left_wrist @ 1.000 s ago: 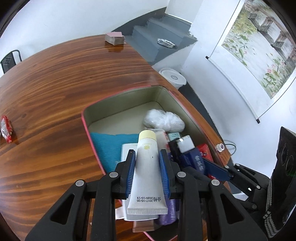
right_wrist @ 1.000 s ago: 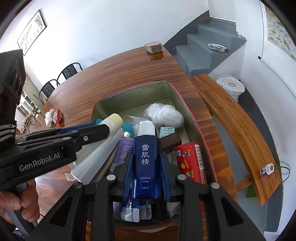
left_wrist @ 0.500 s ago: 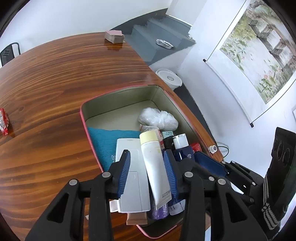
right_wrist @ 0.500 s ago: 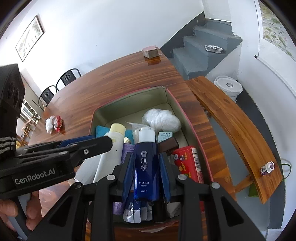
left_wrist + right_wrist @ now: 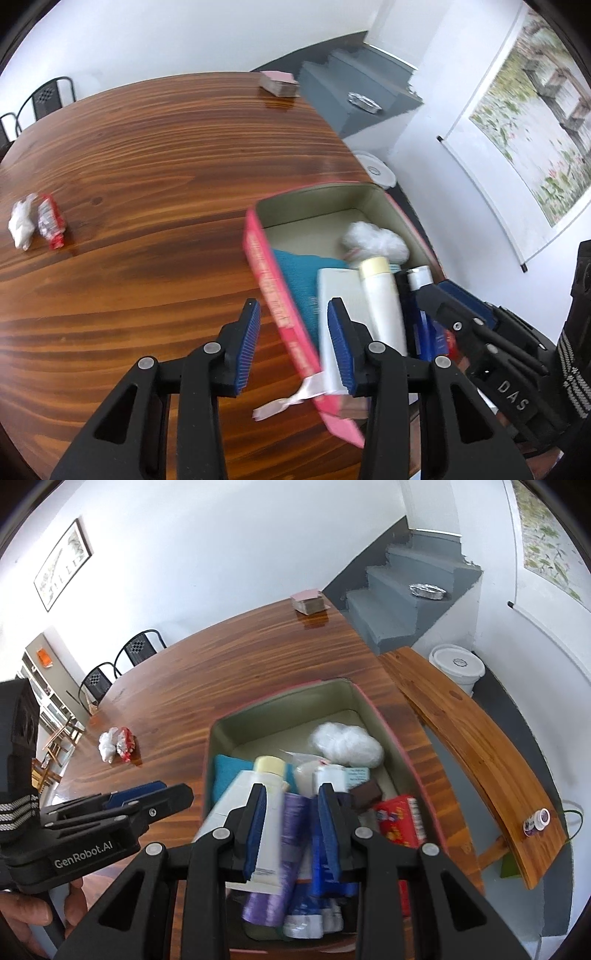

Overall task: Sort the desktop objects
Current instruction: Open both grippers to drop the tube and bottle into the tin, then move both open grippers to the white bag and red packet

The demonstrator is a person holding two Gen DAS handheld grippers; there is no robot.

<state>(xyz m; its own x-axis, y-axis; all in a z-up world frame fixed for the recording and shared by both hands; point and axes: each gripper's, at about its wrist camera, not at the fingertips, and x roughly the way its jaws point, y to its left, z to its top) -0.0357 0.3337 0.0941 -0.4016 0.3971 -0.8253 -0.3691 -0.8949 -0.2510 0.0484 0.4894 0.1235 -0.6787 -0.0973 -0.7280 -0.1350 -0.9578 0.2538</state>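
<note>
The left hand-held gripper (image 5: 293,341), jaws apart and holding nothing, straddles the pink tin's (image 5: 275,295) wall on the worktop (image 5: 147,177). The right hand-held gripper (image 5: 293,827), nearly closed, hangs empty over the crowded tubes; the cream tube (image 5: 382,295) lies inside.

Two wrist fisheyes, both angled steeply down over the bench (image 5: 155,177)

Each looks forward along its own jaws from close above; the left sits left of the pink tin (image 5: 273,291), the right over it (image 5: 417,775), and both share tin and stairs (image 5: 402,602).
</note>
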